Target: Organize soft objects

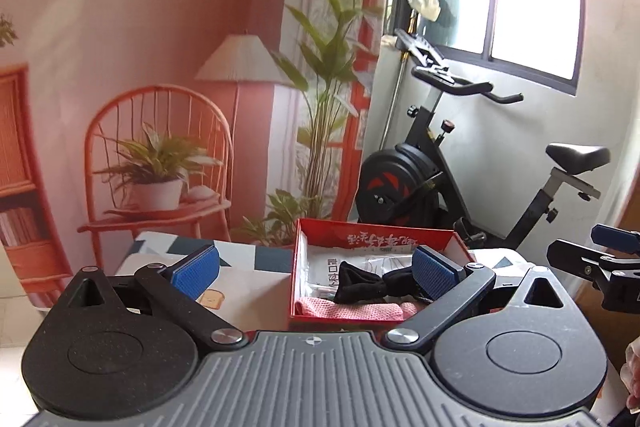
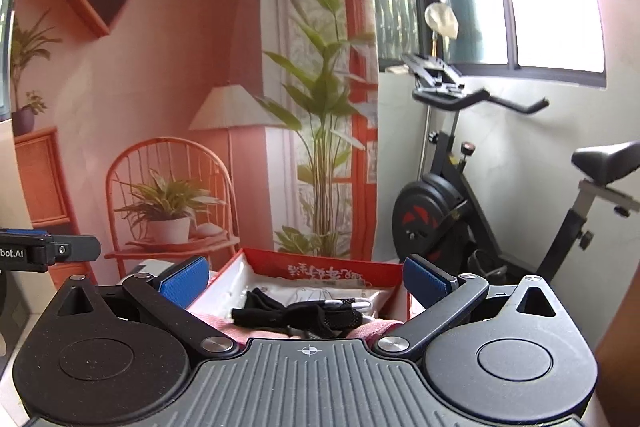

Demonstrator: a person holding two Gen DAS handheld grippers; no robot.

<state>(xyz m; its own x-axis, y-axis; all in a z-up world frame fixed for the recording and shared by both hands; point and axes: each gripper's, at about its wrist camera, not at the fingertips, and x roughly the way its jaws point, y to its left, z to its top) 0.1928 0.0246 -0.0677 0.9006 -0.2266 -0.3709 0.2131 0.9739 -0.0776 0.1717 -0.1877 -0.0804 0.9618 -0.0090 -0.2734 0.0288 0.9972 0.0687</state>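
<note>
With both the left gripper and right gripper spread wide and empty, the crumpled black fabric piece atop pink cloth in the red cardboard box on the bench could spill over the rim if snagged.

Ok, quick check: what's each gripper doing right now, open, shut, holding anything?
Left gripper: open, holding nothing.
Right gripper: open, holding nothing; the black cloth lies in the red box.
</note>
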